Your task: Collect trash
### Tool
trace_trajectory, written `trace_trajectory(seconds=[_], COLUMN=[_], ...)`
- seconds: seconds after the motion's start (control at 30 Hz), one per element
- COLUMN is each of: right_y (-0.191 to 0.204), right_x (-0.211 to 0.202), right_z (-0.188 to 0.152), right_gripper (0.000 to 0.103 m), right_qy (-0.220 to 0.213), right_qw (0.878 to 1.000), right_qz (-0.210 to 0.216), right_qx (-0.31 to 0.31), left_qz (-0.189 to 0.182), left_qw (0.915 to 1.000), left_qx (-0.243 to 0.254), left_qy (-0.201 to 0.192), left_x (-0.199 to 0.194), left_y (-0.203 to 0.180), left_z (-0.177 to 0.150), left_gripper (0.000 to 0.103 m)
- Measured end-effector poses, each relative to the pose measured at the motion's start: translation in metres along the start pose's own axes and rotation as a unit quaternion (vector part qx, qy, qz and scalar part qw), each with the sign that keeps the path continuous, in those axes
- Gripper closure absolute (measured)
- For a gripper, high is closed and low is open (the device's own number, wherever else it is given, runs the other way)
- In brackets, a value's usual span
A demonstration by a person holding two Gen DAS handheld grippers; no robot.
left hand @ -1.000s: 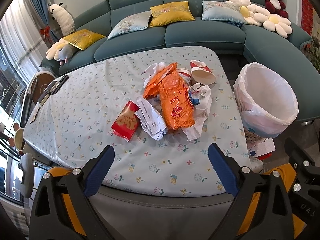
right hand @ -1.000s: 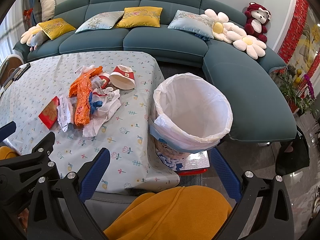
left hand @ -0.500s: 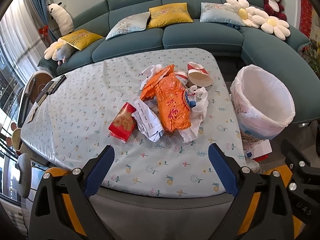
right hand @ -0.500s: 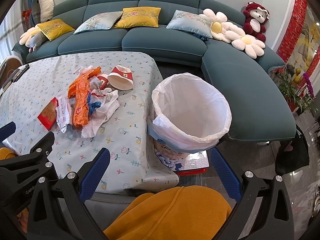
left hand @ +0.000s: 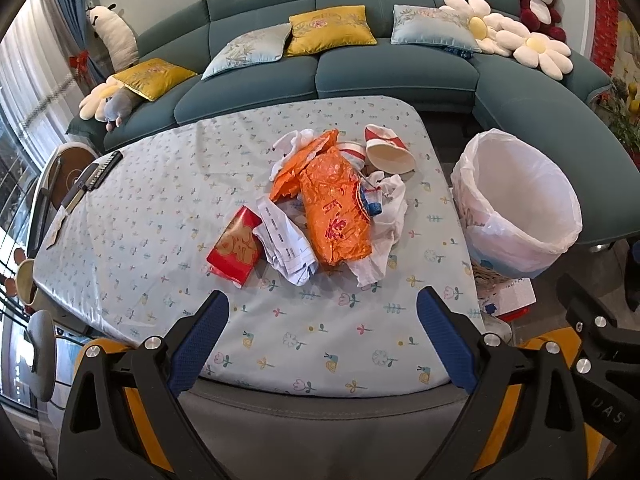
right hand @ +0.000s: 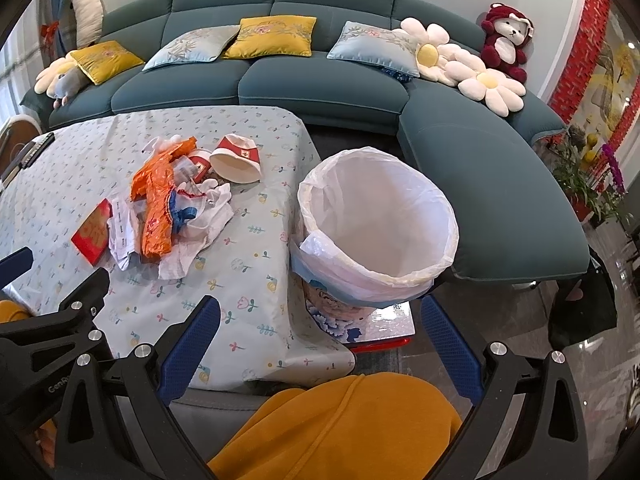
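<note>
My left gripper [left hand: 322, 312] wide open, empty, short of trash pile [left hand: 328, 200]; right gripper [right hand: 320, 320] wide open, empty, before bin [right hand: 378, 228].

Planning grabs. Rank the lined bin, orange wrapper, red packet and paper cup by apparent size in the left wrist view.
1. lined bin, by far the largest.
2. orange wrapper.
3. red packet and paper cup look about alike; the cup lies farther away, so I will not rank them.
</note>
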State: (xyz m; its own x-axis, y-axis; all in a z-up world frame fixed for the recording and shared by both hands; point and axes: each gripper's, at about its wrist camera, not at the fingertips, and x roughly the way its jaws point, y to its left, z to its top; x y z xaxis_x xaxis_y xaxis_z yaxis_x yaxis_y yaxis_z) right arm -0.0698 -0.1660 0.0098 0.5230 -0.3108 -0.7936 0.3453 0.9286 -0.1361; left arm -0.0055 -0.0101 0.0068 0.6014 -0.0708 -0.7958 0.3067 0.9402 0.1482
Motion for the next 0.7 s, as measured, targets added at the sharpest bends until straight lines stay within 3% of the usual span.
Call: trace_trajectory(seconds=[0.43, 0.7], right_y=[0.007, 0.025], right_x=[0.003, 0.016], right_z=[0.009, 0.019], right_gripper=[0.007, 0.007], right_qy=[-0.002, 0.006], right_qw=[1.000, 1.000], right_qz=[-0.013, -0.004], right_qx=[0.006, -0.004], left_qz=[-0.039, -0.036], left_qw=[0.9990, 0.9973], left_qx=[-0.023, -0.062], left_qy=[0.003, 0.019], left_x=[0.014, 0.041], left_y=[0.012, 0.053], left_z=[0.005, 0.008], left_gripper=[0.012, 0.011])
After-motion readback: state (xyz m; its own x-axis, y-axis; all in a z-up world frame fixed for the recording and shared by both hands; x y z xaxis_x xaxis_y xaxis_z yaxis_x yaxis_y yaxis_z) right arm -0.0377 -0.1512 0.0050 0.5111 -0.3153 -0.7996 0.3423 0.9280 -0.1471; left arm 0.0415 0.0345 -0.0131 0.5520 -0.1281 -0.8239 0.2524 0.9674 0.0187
